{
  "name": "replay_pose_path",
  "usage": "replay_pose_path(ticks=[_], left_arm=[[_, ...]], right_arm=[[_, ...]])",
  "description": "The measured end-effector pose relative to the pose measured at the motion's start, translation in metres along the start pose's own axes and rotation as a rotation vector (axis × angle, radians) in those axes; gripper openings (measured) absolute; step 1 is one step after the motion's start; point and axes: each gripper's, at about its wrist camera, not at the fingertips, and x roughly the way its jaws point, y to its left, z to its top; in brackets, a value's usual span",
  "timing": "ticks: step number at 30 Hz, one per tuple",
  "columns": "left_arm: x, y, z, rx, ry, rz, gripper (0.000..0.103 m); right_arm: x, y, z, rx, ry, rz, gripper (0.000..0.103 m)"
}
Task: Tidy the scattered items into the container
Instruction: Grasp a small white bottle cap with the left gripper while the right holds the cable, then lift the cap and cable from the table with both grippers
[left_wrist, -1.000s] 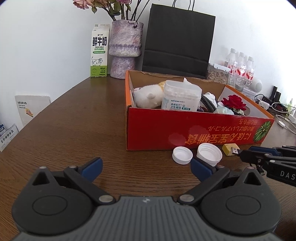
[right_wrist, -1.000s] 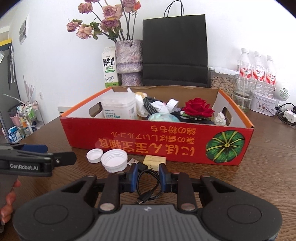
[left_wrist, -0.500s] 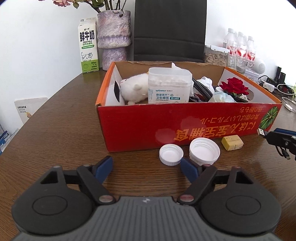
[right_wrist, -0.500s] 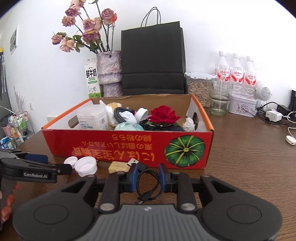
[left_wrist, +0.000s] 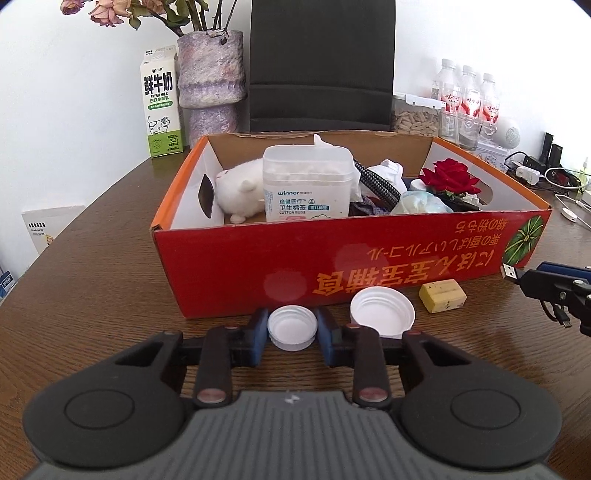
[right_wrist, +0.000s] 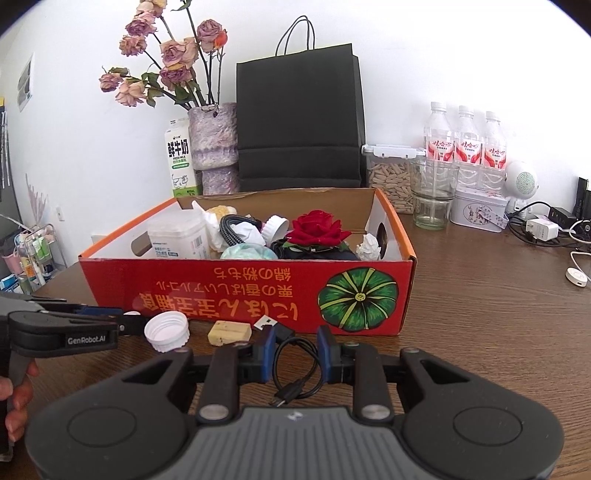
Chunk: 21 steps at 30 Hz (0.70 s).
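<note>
So in the left wrist view, the left gripper (left_wrist: 292, 334) was down at the table with its jaws closing on the small white bottle cap (left_wrist: 292, 328), open side up, and the blue pads looked right against its rim on both sides. That cap sat just in front of the red cardboard box (left_wrist: 258, 266), with a bigger white cap (left_wrist: 382, 311) beside it and a yellowish soap-like block (left_wrist: 442, 295) further right, both loose on the wooden table (left_wrist: 92, 258). I'd guess the cap is light, hard plastic with a ribbed side, so squeezing across the rim seemed the sensible hold; too hard and it could pop out sideways. The box already had a cotton bud tub (left_wrist: 306, 184), a white plush toy (left_wrist: 240, 192) and a red rose (left_wrist: 452, 177) inside. Over in the right wrist view, the right gripper (right_wrist: 296, 354) was clamped on a coiled black USB cable (right_wrist: 297, 369), its loops hanging between the pads and one plug sticking out toward the box. The cable's floppy and light, so pinching the bundle rather than one strand looked right. Both were close to the box's front wall.
</note>
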Motion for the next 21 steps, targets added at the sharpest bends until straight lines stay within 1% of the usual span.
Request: replay_pose_path(ticks=[11, 16, 21], left_arm=[[-0.009, 0.002, -0.004, -0.047, -0.003, -0.008, 0.029], [-0.02, 0.005, -0.007, -0.069, -0.022, -0.005, 0.029], [-0.037, 0.006, -0.01, -0.072, -0.059, -0.004, 0.029]], right_arm=[[-0.007, 0.006, -0.001, -0.02, -0.023, 0.012, 0.023], [-0.012, 0.009, -0.001, -0.028, -0.038, 0.019, 0.023], [-0.021, 0.012, -0.002, -0.025, -0.059, 0.022, 0.023]])
